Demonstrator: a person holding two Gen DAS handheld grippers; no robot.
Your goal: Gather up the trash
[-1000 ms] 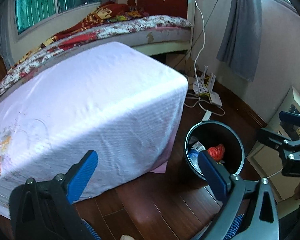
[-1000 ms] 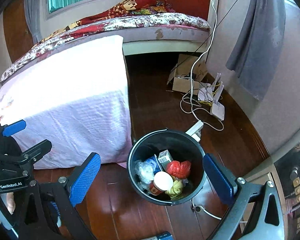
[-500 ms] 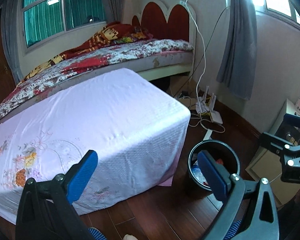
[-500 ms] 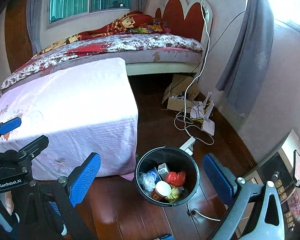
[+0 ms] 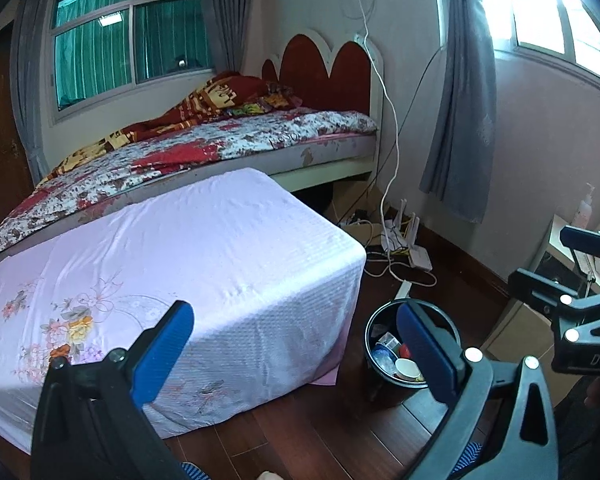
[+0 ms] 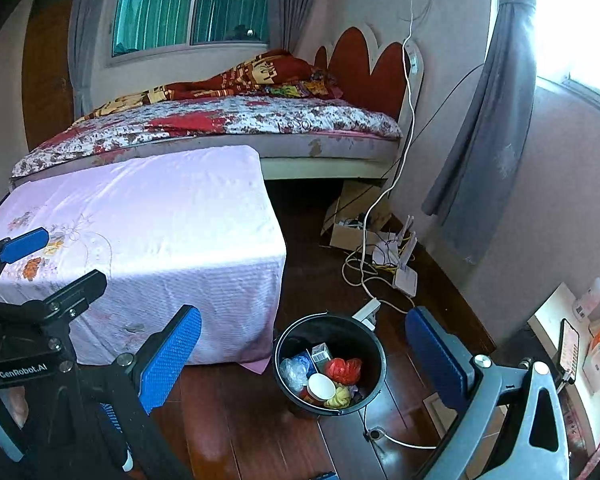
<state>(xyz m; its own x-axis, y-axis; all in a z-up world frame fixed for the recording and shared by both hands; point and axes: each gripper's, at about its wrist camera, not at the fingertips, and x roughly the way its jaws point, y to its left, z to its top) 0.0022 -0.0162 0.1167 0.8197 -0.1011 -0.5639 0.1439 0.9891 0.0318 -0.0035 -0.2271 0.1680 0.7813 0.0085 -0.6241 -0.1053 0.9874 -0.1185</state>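
A black trash bin [image 6: 288, 340] stands on the wood floor beside the pink-covered mattress; it also shows in the left wrist view [image 5: 374, 322]. It holds trash: a red wad [image 6: 344, 370], a white cup [image 6: 321, 386], a yellow wad [image 6: 338, 394], clear plastic [image 6: 294, 370] and a small box [image 6: 321, 354]. My right gripper [image 6: 300, 356] is open and empty, raised above the bin. My left gripper [image 5: 294, 350] is open and empty, raised over the mattress corner, left of the bin. Each gripper shows at the edge of the other's view.
A pink floral mattress [image 5: 180, 264] lies in front of a bed [image 5: 220, 140] with a red headboard. Cables, a router [image 6: 406, 280] and a cardboard box [image 6: 352, 216] lie by the wall. A low cabinet [image 6: 560, 344] with bottles stands at right.
Both grippers have risen and pulled back from the bin; it looks smaller and lower in both views. More of the room and windows shows. Both stay open.
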